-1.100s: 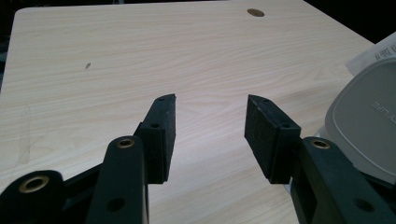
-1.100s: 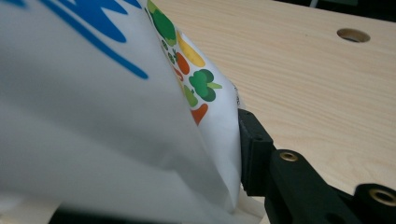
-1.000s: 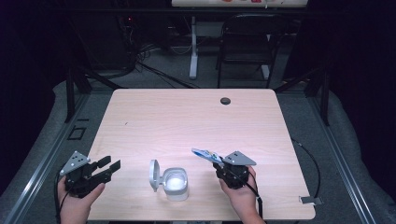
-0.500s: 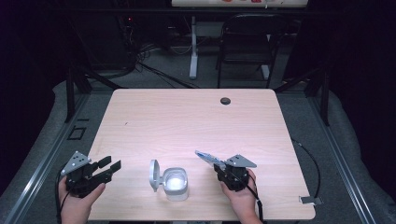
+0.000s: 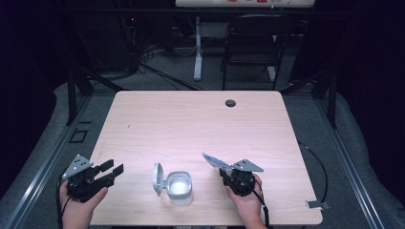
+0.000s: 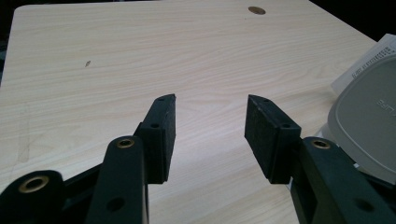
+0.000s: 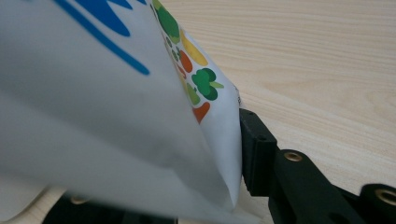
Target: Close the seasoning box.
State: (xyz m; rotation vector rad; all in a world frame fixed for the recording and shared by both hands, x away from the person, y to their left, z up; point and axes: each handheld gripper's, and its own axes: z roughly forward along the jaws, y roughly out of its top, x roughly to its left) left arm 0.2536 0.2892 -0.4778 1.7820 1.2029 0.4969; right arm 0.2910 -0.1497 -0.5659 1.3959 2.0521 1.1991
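Item: open-lidded container (image 5: 180,187), translucent, near the front edge of the counter (image 5: 191,119), its grey lid (image 5: 157,178) hinged up on the left side; the same lid shows at the right edge of the left gripper view (image 6: 369,121).

Item: printed packet (image 5: 216,161), white with blue and coloured vegetable marks, held up off the counter just right of the container; seen close in the right gripper view (image 7: 140,107).

Right claw (image 5: 228,172): has the packet between its jaws, one pad lying against the packet's edge. The jaws have just been opening a little, with the packet between them, so the hold looks loose.

Left claw (image 5: 111,171): jaws well apart, nothing between them, resting at the counter's left front corner, apart from the container.

Step in hand, as judged: bringing the packet to the container. The next move calls for firming the hold, then carrying the packet leftward over the open mouth.

Change from a second ago: the right claw and packet sit slightly lower; container and left claw are unchanged.
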